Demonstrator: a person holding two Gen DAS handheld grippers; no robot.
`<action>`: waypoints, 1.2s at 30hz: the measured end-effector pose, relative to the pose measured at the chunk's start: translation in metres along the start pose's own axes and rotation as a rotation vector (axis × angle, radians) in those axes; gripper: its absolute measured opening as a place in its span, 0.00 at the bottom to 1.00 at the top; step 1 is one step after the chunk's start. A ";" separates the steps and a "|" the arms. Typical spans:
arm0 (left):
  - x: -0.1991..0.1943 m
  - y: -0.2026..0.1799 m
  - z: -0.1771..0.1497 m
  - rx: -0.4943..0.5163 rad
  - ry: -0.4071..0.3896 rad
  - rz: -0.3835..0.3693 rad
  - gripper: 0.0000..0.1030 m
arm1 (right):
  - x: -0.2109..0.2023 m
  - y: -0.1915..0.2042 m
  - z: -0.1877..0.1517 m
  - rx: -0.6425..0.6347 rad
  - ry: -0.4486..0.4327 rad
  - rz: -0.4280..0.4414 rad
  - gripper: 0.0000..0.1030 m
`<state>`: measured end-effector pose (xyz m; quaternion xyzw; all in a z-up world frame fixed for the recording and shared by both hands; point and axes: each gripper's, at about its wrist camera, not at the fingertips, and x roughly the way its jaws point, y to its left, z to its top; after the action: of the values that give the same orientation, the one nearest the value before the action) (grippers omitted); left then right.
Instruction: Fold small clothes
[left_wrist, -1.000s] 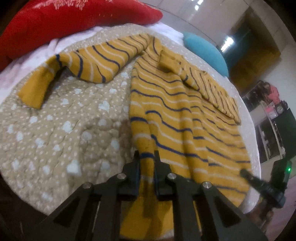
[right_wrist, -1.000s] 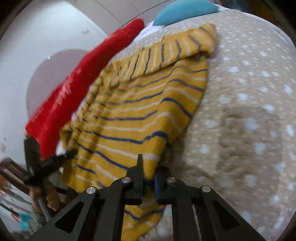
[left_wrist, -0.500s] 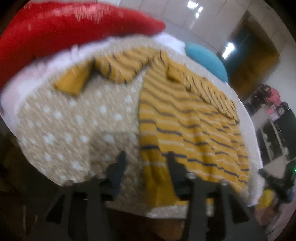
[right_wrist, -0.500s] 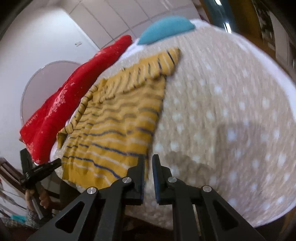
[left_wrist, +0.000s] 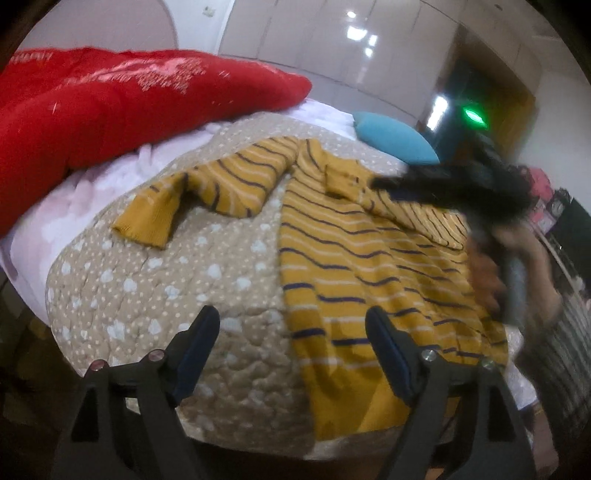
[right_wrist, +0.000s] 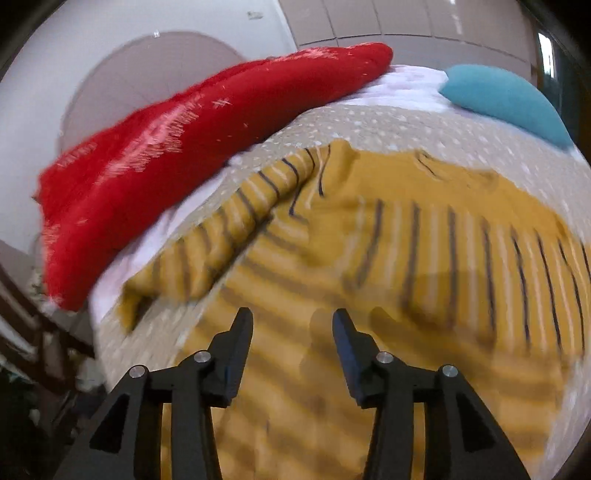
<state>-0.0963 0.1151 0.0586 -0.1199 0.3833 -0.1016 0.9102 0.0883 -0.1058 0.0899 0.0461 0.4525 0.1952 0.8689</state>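
Observation:
A small mustard sweater (left_wrist: 354, 258) with navy and white stripes lies flat on a beige dotted quilt (left_wrist: 166, 273); one sleeve (left_wrist: 207, 192) stretches left, the other is folded across the body. My left gripper (left_wrist: 291, 328) hovers above the sweater's hem edge, its jaws opening with nothing pressed between them. In the right wrist view the sweater (right_wrist: 406, 258) is blurred by motion. My right gripper (right_wrist: 291, 332) is over its body, jaws opening, free of the cloth. In the left wrist view the right gripper (left_wrist: 443, 184) shows as a dark blur held by a hand (left_wrist: 491, 280).
A red cushion (left_wrist: 110, 107) lies along the far side of the bed, on a white sheet (left_wrist: 92, 192). A blue pillow (left_wrist: 395, 136) sits at the back right. The quilt's front edge (left_wrist: 221, 435) drops off just under my left gripper. Dark furniture stands at the right.
Both grippers let go of the sweater's hem and spread their jaws. The left one backed off slightly; the right one swept across over the sweater's body, toward the sleeve side.

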 end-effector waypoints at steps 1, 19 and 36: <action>0.000 0.006 -0.001 -0.009 0.002 0.000 0.78 | 0.015 0.004 0.012 -0.017 0.006 -0.028 0.48; 0.003 0.074 -0.004 -0.158 0.018 -0.054 0.78 | 0.066 0.014 0.081 -0.027 -0.034 -0.227 0.04; -0.039 0.161 -0.016 -0.419 -0.060 0.024 0.78 | 0.080 0.166 0.031 -0.480 0.044 -0.006 0.56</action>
<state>-0.1194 0.2770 0.0265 -0.3048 0.3701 -0.0054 0.8776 0.1044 0.0803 0.0895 -0.1673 0.4122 0.2954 0.8455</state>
